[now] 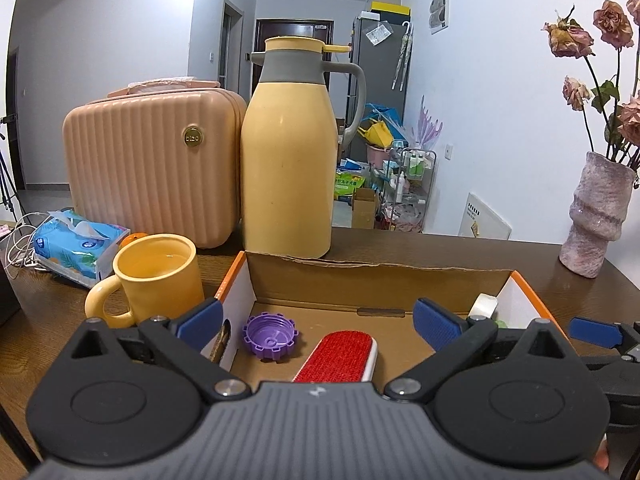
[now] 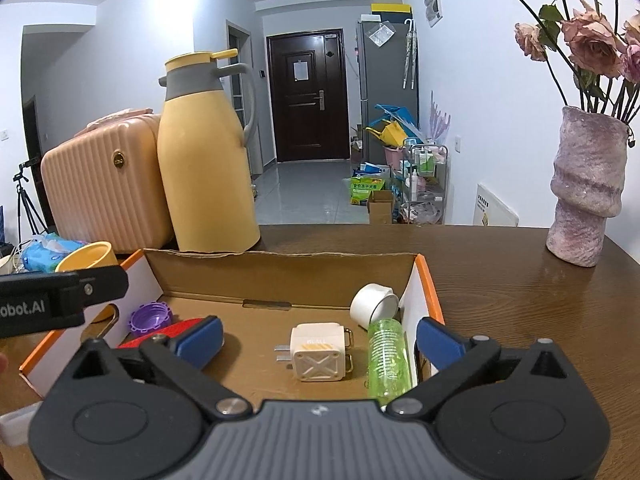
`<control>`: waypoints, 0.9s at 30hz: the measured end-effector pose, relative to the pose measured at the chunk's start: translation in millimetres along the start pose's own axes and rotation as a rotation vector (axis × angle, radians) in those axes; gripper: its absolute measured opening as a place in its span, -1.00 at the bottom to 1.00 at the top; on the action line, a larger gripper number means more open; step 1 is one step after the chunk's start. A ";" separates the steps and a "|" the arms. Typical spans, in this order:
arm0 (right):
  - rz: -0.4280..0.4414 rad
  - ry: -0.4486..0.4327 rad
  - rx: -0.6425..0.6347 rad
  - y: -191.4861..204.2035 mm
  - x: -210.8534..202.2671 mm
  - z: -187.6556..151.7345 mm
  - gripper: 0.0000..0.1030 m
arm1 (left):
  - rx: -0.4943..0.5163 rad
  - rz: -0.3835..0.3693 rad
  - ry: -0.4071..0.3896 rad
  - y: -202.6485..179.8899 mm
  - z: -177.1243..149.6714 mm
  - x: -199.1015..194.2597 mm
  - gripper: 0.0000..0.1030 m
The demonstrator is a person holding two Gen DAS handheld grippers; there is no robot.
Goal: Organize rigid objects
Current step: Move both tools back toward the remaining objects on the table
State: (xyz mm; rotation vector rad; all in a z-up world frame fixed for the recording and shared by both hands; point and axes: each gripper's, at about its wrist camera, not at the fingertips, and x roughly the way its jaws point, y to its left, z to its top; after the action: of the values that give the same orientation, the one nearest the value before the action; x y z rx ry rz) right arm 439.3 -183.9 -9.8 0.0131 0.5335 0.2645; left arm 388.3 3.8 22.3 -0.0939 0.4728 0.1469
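Both claws wide, nothing held. Left claw (image 1: 318,320) hangs low centre over the box (image 1: 376,266), above the purple cap (image 1: 269,335) and red brush (image 1: 340,356) at the box's left end. Right claw (image 2: 319,342) hangs low centre over the right end, above the plug (image 2: 318,352), green bottle (image 2: 387,362) and white tape roll (image 2: 374,304). All five small things lie inside the box, so the sorting looks mostly done. Still out on the table (image 2: 500,280): mug (image 1: 156,276) at left, flask (image 1: 290,168), pink case (image 1: 152,164), tissue pack (image 1: 78,246), vase (image 2: 584,188). Likely only the mug is left, if that.
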 end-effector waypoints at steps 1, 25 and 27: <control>0.000 0.000 0.000 0.0 -0.3 -0.1 1.00 | -0.001 -0.001 -0.001 0.5 0.5 -0.3 1.00; 0.001 -0.036 -0.025 4.0 -41.7 -9.6 1.00 | -0.006 0.023 -0.032 12.1 -5.3 -39.9 1.00; 0.001 -0.036 -0.028 4.4 -47.3 -12.1 1.00 | -0.002 0.024 -0.034 13.4 -7.3 -45.1 1.00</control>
State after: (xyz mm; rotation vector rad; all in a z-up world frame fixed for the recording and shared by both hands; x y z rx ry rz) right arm 393.0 -192.3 3.8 -0.0094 0.4936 0.2719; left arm 343.2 10.7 35.8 -0.0881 0.4401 0.1720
